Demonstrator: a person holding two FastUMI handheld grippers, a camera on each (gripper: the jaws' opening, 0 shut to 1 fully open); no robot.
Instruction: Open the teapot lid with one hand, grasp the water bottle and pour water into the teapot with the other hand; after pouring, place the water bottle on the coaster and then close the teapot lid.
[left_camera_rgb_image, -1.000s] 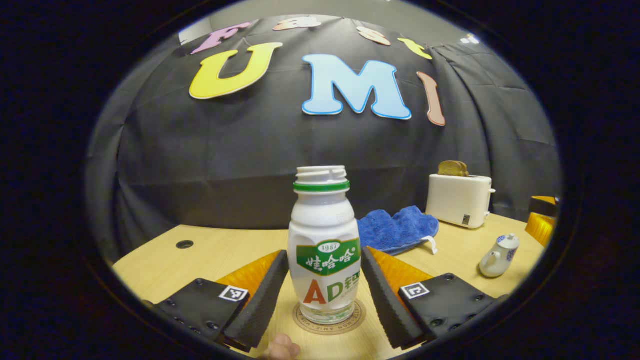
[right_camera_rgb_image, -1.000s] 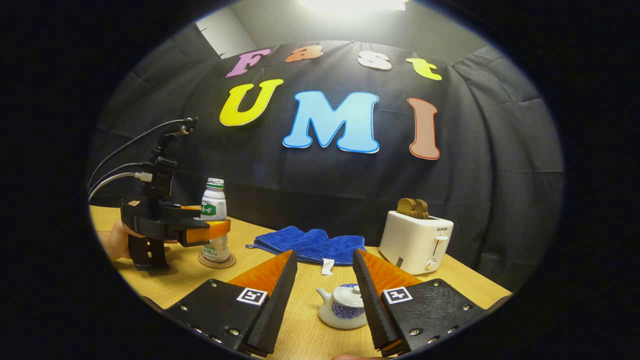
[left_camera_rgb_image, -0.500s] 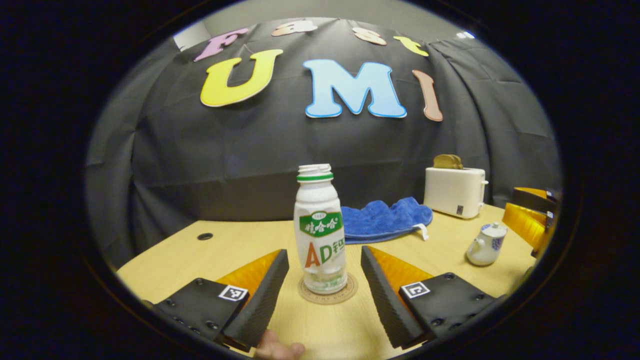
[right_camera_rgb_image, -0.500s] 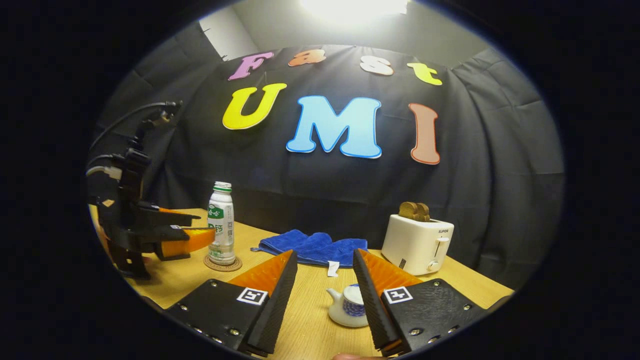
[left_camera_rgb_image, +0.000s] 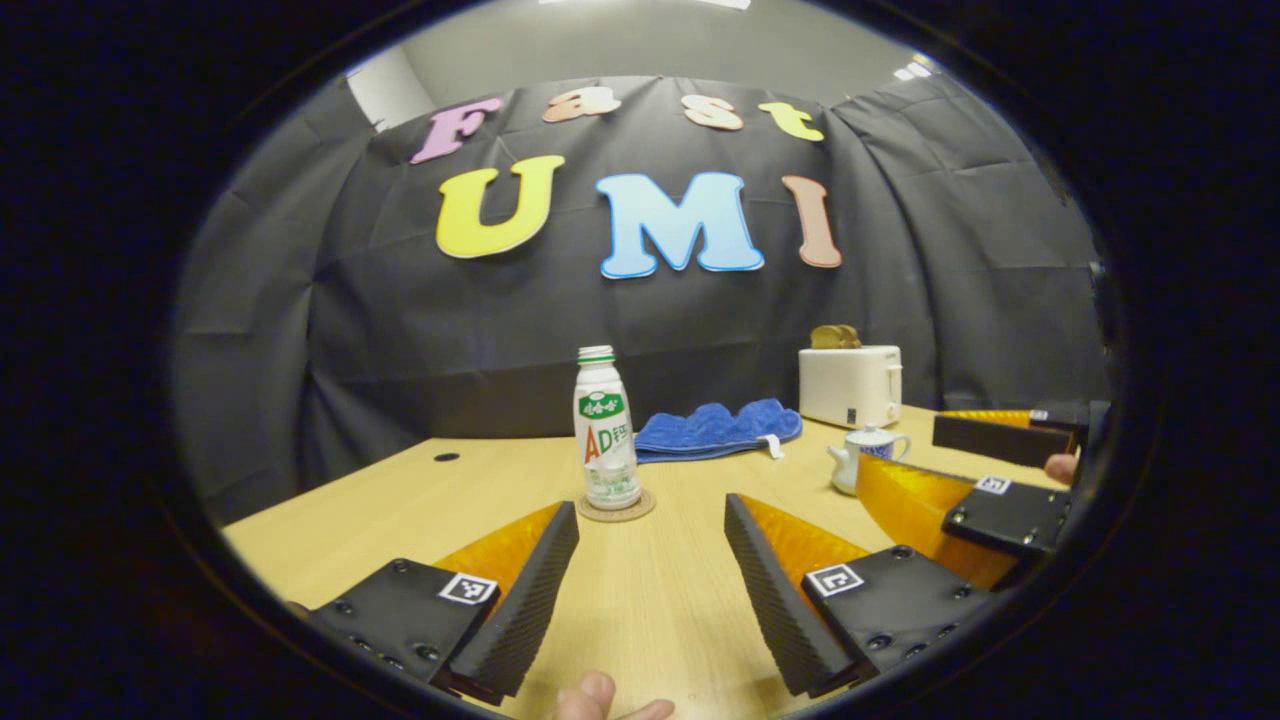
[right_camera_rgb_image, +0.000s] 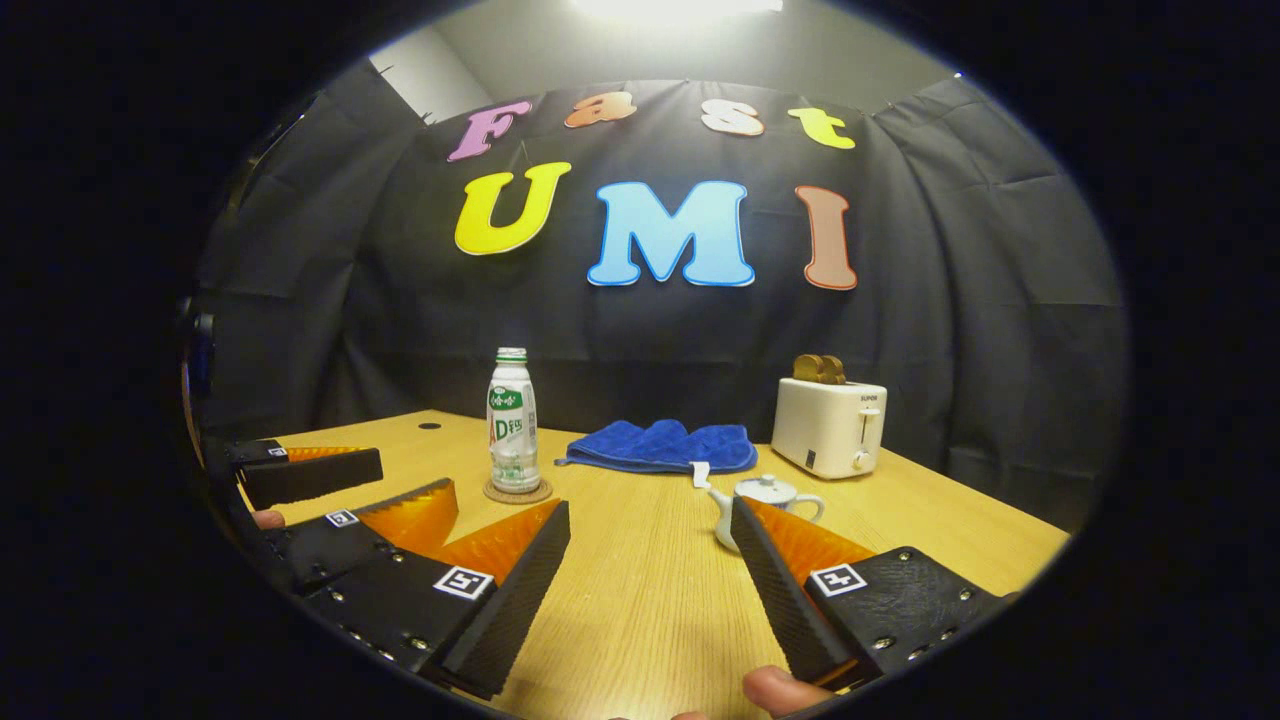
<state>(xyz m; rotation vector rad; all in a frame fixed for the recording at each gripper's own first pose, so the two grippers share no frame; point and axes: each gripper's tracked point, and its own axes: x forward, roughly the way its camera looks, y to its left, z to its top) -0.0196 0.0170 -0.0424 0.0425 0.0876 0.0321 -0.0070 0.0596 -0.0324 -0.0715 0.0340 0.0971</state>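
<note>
The white water bottle (left_camera_rgb_image: 607, 430) with a green label stands upright on the round coaster (left_camera_rgb_image: 615, 510), uncapped. My left gripper (left_camera_rgb_image: 650, 508) is open well short of it, holding nothing. The small white and blue teapot (left_camera_rgb_image: 868, 455) sits to the right with its lid on. In the right gripper view my right gripper (right_camera_rgb_image: 650, 505) is open; the teapot (right_camera_rgb_image: 765, 495) is just beyond its right finger and partly hidden by it. The bottle (right_camera_rgb_image: 512, 420) and coaster (right_camera_rgb_image: 517, 492) lie farther left. The other gripper's fingers (right_camera_rgb_image: 312, 476) show at the left edge.
A white toaster (right_camera_rgb_image: 828, 425) with toast stands at the back right. A blue cloth (right_camera_rgb_image: 660, 445) lies behind the teapot. The wooden table (right_camera_rgb_image: 640, 600) has a cable hole (right_camera_rgb_image: 429, 426) at the back left. The right gripper's fingers (left_camera_rgb_image: 1000, 440) reach in beside the teapot.
My left gripper has drawn back from the bottle, which stays on the coaster. My right gripper has pulled back from the teapot, which now sits beyond its fingers.
</note>
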